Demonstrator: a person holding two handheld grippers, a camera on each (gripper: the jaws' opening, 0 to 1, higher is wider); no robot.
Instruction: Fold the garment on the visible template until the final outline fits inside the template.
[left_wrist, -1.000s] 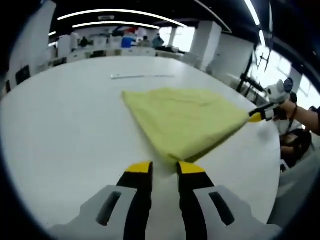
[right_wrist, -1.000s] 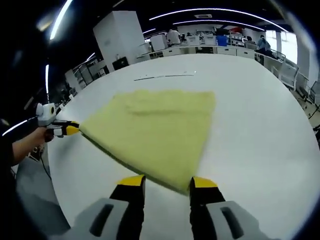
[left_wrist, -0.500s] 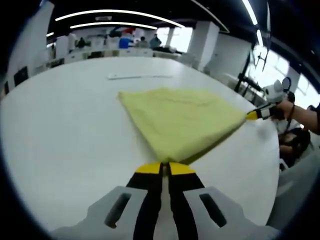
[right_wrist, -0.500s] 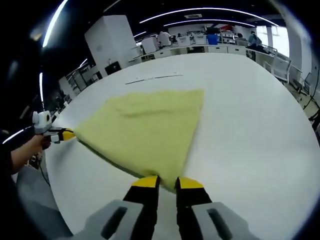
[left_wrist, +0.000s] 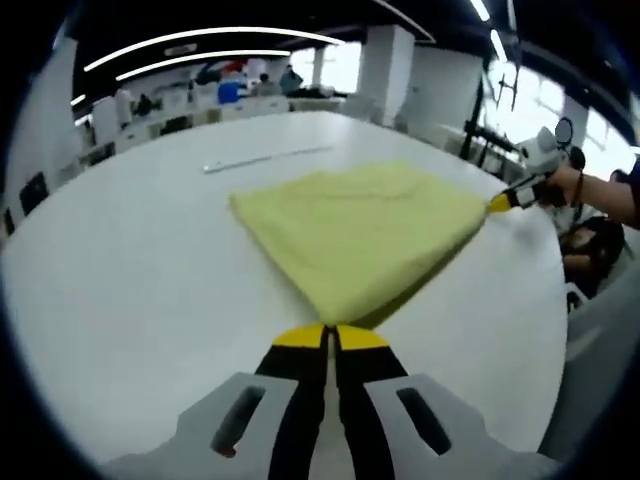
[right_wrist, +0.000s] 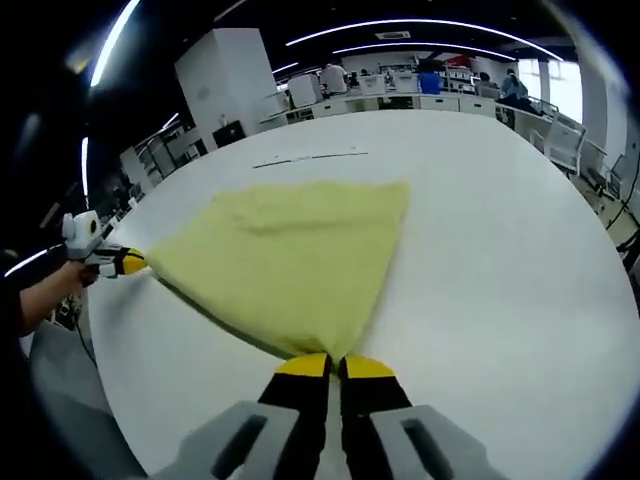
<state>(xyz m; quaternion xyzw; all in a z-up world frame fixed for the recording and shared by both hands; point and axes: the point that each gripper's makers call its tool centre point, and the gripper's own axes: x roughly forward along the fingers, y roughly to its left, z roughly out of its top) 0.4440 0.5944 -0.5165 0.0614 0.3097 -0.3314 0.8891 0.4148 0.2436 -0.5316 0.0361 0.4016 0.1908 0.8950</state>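
A pale yellow garment (left_wrist: 360, 235) lies folded flat on the white table (left_wrist: 130, 290), one corner reaching toward me. In the left gripper view my left gripper (left_wrist: 330, 335) is shut on that near corner. At the garment's right tip, the right gripper (left_wrist: 505, 200) pinches the cloth, held by a hand. In the right gripper view the garment (right_wrist: 290, 255) spreads ahead, and my right gripper (right_wrist: 335, 362) is shut on its near corner. The left gripper (right_wrist: 128, 263) grips the left tip. The edge between the two held corners hangs slightly off the table, with a shadow beneath. A thin pale line (left_wrist: 265, 157) marks the table behind the garment.
The same thin line (right_wrist: 310, 156) shows beyond the cloth in the right gripper view. The table's rounded edge (left_wrist: 555, 330) runs close on the right. Desks and people (right_wrist: 430, 80) stand far behind, and chairs (right_wrist: 580, 150) sit along the table's right side.
Both grippers went from open around the garment's corners to shut on them. The held edge has since risen slightly; the garment's far part stays flat.
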